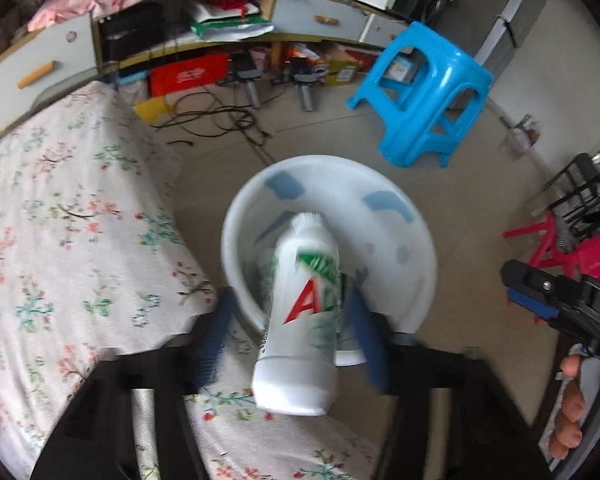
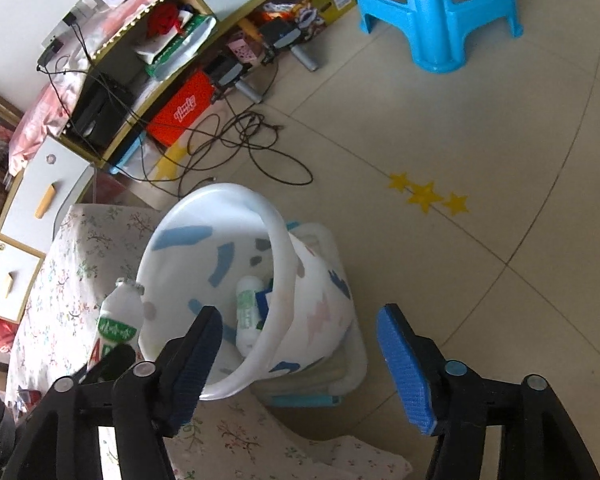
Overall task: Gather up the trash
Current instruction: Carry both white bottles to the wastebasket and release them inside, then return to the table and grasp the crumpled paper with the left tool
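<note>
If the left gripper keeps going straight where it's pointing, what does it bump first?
Probably the white bottle between the open left gripper fingers, then the bucket behind it. Depth is hard to judge.

Right hand-held gripper [image 2: 300, 360] open above white bucket [image 2: 276, 280] holding a bottle [image 2: 247, 316]

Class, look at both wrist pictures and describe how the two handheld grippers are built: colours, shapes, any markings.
Both grippers have black angular frames. The right gripper carries ribbed blue pads on its two fingers and round silver bolts at the joints. The left gripper has the same blue pads, blurred here. White lettering marks the right gripper's black body in the left view.
</note>
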Demonstrator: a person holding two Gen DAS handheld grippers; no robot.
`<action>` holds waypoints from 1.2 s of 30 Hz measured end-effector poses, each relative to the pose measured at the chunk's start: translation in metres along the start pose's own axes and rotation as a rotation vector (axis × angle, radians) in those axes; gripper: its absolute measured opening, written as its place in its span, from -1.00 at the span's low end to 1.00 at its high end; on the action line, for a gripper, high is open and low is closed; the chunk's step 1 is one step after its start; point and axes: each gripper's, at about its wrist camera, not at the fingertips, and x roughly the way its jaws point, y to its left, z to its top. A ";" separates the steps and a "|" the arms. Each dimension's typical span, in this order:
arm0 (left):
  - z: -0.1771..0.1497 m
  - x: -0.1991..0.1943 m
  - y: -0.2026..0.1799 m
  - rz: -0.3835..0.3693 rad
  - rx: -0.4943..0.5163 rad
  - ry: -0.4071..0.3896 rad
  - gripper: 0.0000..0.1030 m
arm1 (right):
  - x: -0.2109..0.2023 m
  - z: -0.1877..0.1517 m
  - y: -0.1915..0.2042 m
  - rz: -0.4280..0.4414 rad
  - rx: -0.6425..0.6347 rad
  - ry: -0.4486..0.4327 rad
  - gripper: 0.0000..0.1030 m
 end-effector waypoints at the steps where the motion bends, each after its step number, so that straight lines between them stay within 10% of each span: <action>1: 0.000 -0.004 0.000 0.009 0.002 -0.012 0.50 | 0.000 0.000 0.001 0.000 -0.005 0.000 0.41; 11: -0.016 -0.047 0.031 0.050 -0.001 -0.037 0.93 | 0.001 -0.005 0.026 -0.001 -0.059 -0.001 0.46; 36: -0.143 -0.184 0.190 0.170 -0.196 -0.080 1.00 | 0.002 -0.078 0.130 0.006 -0.364 0.068 0.67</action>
